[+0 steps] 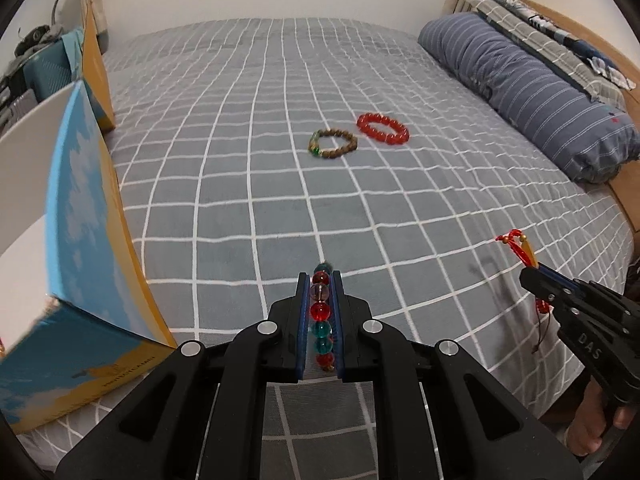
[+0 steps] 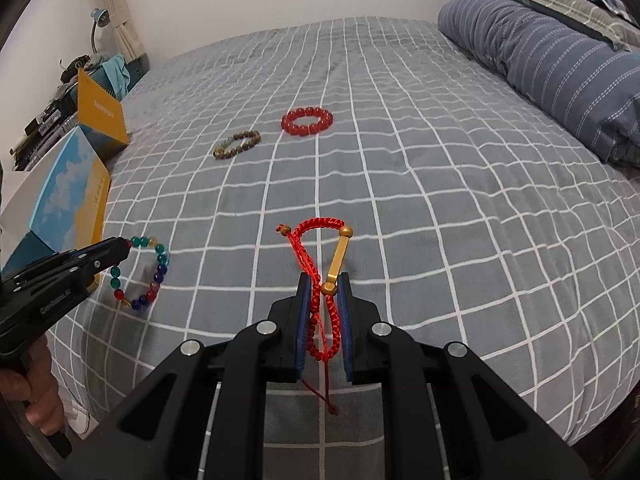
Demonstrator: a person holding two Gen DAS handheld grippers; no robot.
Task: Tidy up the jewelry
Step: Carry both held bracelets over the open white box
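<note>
My left gripper (image 1: 321, 280) is shut on a multicolour glass bead bracelet (image 1: 321, 312); from the right wrist view the bracelet (image 2: 154, 276) hangs from it just above the bed. My right gripper (image 2: 323, 280) is shut on a red braided cord bracelet (image 2: 316, 240) with a gold bar; it shows at the right of the left wrist view (image 1: 520, 250). A brown wooden bead bracelet (image 1: 333, 143) (image 2: 237, 143) and a red bead bracelet (image 1: 383, 128) (image 2: 307, 121) lie on the bed further ahead.
An open blue-and-yellow box (image 1: 86, 216) (image 2: 72, 196) stands at the bed's left edge, next to my left gripper. A striped blue pillow (image 1: 532, 84) (image 2: 548, 56) lies along the right. The grey checked bedsheet (image 1: 256, 184) covers the bed.
</note>
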